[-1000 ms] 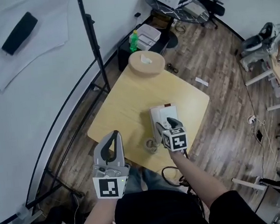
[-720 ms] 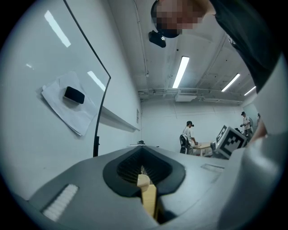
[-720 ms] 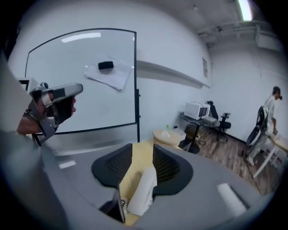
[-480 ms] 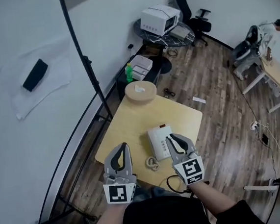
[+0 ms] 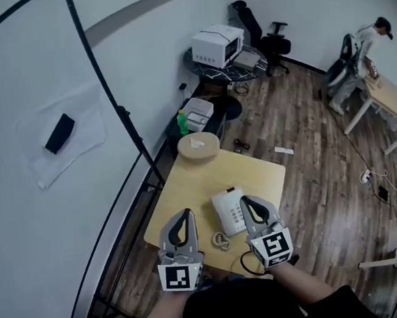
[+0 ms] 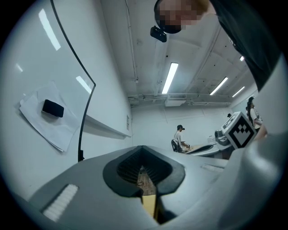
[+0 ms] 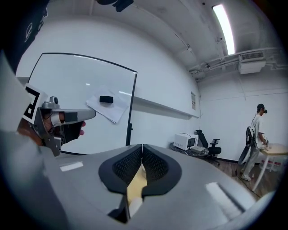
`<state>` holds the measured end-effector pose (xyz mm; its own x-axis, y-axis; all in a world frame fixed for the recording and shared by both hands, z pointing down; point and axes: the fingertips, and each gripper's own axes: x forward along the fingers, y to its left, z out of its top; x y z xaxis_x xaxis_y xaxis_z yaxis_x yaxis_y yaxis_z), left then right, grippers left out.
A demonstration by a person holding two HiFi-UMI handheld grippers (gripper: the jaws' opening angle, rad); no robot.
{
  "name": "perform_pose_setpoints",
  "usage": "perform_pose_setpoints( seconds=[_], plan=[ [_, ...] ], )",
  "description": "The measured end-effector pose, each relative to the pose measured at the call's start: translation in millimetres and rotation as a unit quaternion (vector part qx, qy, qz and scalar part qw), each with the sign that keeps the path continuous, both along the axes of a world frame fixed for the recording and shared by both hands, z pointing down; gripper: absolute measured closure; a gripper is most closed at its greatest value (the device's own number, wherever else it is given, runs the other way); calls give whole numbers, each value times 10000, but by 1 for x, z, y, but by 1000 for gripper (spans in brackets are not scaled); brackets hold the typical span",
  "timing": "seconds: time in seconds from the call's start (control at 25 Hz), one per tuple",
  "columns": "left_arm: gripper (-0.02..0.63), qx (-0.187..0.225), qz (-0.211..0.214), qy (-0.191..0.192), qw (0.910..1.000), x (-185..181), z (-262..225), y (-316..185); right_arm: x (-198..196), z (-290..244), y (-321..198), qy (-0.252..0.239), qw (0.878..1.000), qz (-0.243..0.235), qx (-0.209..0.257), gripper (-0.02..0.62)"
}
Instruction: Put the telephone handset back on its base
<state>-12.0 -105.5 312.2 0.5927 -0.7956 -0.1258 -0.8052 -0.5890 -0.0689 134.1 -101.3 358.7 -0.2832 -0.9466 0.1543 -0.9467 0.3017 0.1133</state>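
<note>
White plastic desk telephone (image 5: 229,211) sat on pale wooden surface (image 5: 256,177), handset (image 5: 222,214) apparently cradled | left gripper (image 5: 183,213), right gripper (image 5: 246,201) hovered nearside of telephone, work seemingly done | fingers pressed together, empty; right's had just closed.

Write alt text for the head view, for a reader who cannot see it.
Seen from above, a person holds the left gripper and right gripper, both shut and empty, above the near edge of a wooden table. A white telephone sits on it, its coiled cord alongside.
</note>
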Motion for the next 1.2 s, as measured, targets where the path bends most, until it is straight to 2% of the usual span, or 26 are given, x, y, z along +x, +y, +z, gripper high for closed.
perform_pose_setpoints(
  seconds=[0.28, 0.4, 0.52, 0.8, 1.2],
  plan=[
    [606, 184, -10, 20, 9998, -3, -3, -4, -2, 1, -4, -22, 9999, 35, 97, 586],
    [606, 131, -11, -10, 9999, -3, -4, -3, -1, -1, -1, -68, 9999, 62, 129, 586],
    [606, 302, -27, 110, 9995, -5, -11, -3, 0, -7, 1, -79, 9998, 90, 165, 586],
    [606, 110, -2, 16, 9999, -2, -5, -7, 2, -9, -2, -26, 9996, 107, 259, 586],
    [606, 129, 38, -114, 9998, 4, -2, -4, 4, -8, 0, 37, 9996, 58, 268, 586]
  ],
)
